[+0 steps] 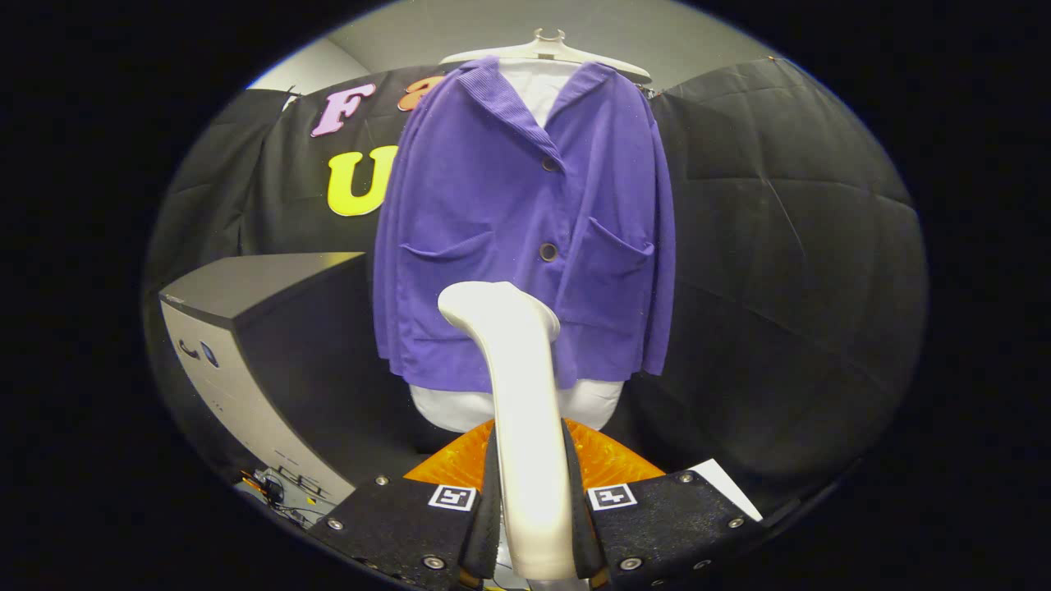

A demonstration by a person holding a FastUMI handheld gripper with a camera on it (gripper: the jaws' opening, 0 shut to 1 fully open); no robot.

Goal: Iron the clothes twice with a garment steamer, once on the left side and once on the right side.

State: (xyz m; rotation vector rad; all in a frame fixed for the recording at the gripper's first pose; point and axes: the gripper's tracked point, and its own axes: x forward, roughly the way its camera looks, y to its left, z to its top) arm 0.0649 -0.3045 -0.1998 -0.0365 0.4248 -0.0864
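A purple button-up jacket (525, 222) with two front pockets hangs on a white hanger (548, 49) over a white mannequin torso (460, 404), straight ahead of me. My gripper (532, 509) is shut on the white handle of the garment steamer (517, 410), which rises upright between the fingers. The steamer's head (493, 308) curves to the left at the jacket's lower front, below the left pocket; contact with the cloth cannot be judged.
An orange ribbed surface (608, 460) lies just beyond the fingers, under the torso. A grey cabinet-like box (246, 328) stands to the left, with cables (275, 488) at its foot. A white sheet (722, 484) lies to the right. Black cloth walls surround the jacket.
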